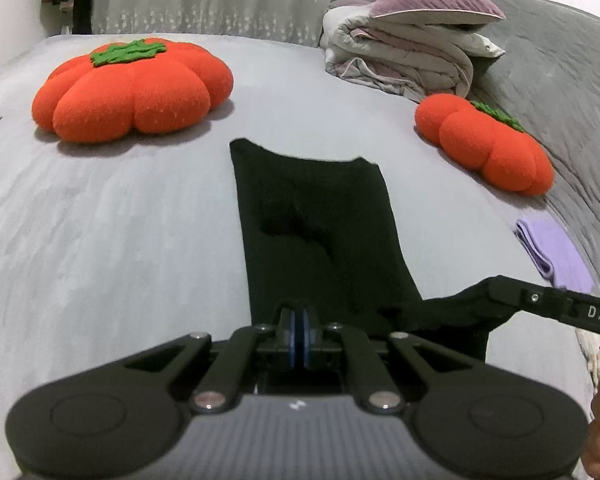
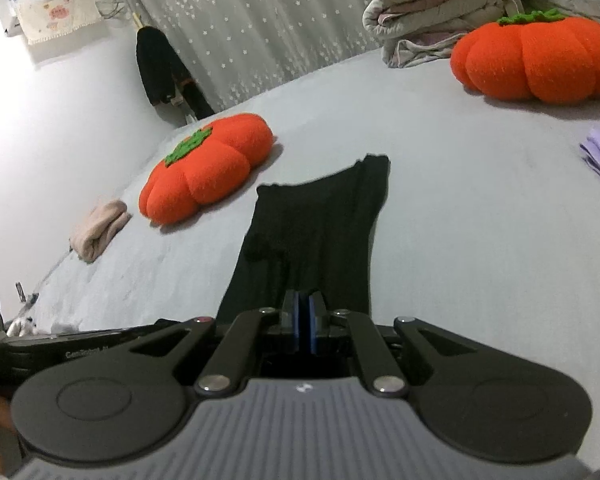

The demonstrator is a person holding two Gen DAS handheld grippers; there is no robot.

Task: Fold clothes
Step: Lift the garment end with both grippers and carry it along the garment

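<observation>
Black garment point(image 1: 316, 224) flat on grey bed point(image 1: 120, 220), left hand-held gripper point(image 1: 299, 320) and right hand-held gripper point(image 2: 304, 304) each clamped on its near edge, pumpkin cushions point(image 1: 132, 88) beyond.

A bed point(image 1: 100, 216) with a pale grey sheet carries a long black garment point(image 1: 316, 216), two orange pumpkin cushions point(image 1: 132, 88) (green tops), a folded lilac cloth point(image 1: 552, 252), a rolled beige cloth point(image 2: 98, 230) and stacked quilts point(image 1: 404, 60).
</observation>
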